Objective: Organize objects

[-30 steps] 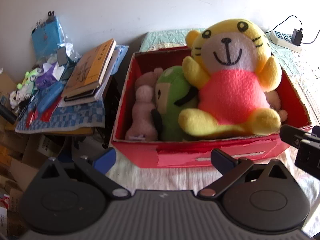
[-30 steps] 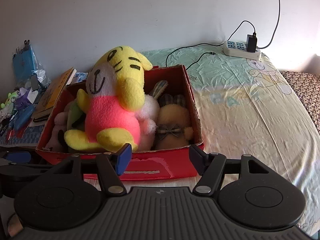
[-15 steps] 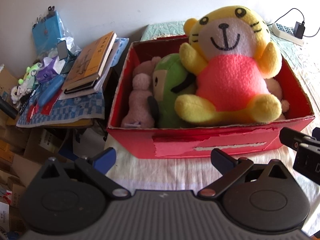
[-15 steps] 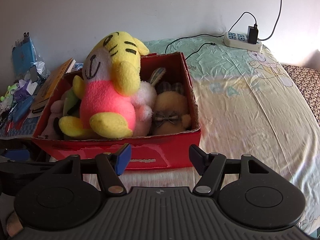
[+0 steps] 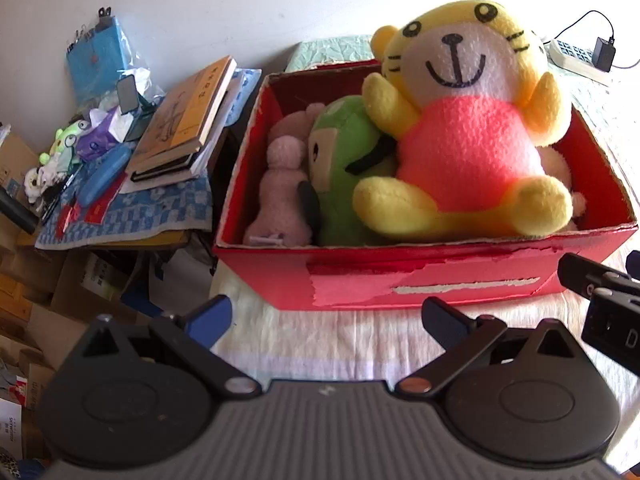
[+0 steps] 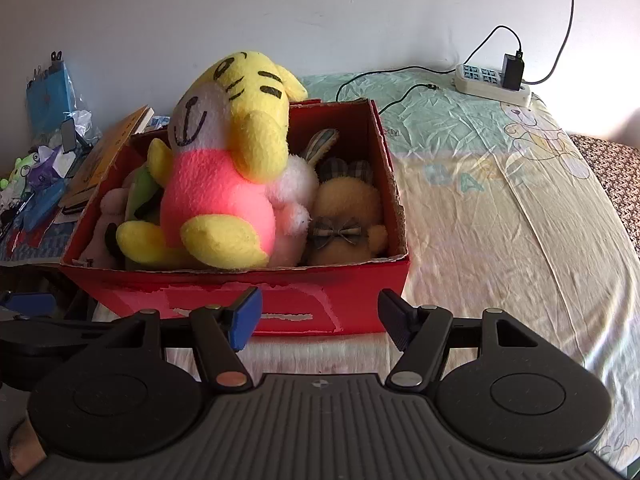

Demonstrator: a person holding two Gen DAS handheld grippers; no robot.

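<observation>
On the far left, a side table (image 5: pixel 120 236) carried the clutter that did not belong with the toys: a stack of books (image 5: pixel 184 120), a blue case (image 5: pixel 105 176) and small figures lying on a blue checked cloth (image 5: pixel 160 208), apparently kept apart from the soft things. Just beside it, on the bed (image 6: pixel 500 220), sat the red box (image 5: pixel 420 280), its torn front wall facing both cameras. It held the plush toys packed side by side, probably so that all would fit: a pink plush (image 5: pixel 280 200) against the left wall, a green plush (image 5: pixel 344 168) next to it, and the yellow tiger (image 5: pixel 464 136) leaning on top of them, too big to sink in, its head above the rim. Further right, in the right wrist view, a white plush (image 6: pixel 296 188) and a tan bear with a bow (image 6: pixel 348 216) filled the right end of the box. A power strip (image 6: pixel 492 84) lay at the head of the bed, well apart.

The left gripper (image 5: pixel 326 318) hung level before the left part of the front wall, fingers spread wide and holding nothing. The right gripper (image 6: pixel 320 316) hung likewise before the right part, fingers apart and empty, near the wall but not touching it. With every toy already in the box, the sorting looked close to done
</observation>
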